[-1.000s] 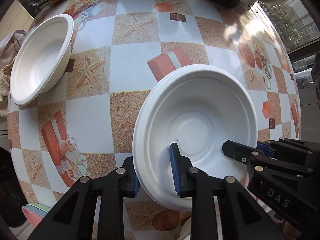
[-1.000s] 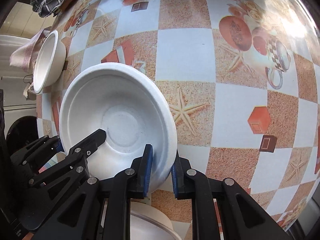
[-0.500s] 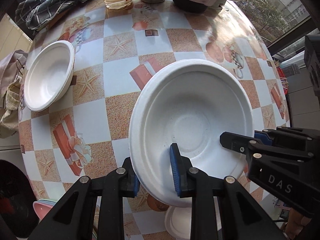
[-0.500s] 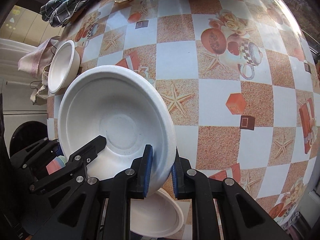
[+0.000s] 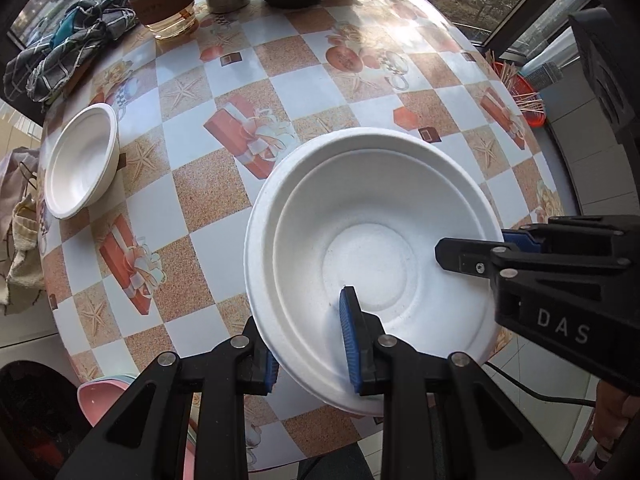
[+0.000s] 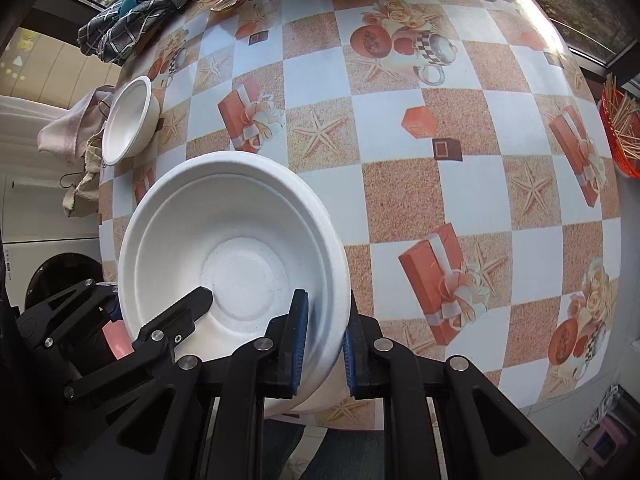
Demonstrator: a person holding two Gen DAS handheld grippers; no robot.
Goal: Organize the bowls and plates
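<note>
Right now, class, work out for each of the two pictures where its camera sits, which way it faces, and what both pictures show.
Left wrist: rides the left gripper, looking forward and down over the checked tablecloth; its jaws grip the large white foam bowl, with the right gripper entering from the right.
Right wrist: rides the right gripper, facing likewise; the left gripper shows lower left.
Shared: the held bowl, the small white bowl.
</note>
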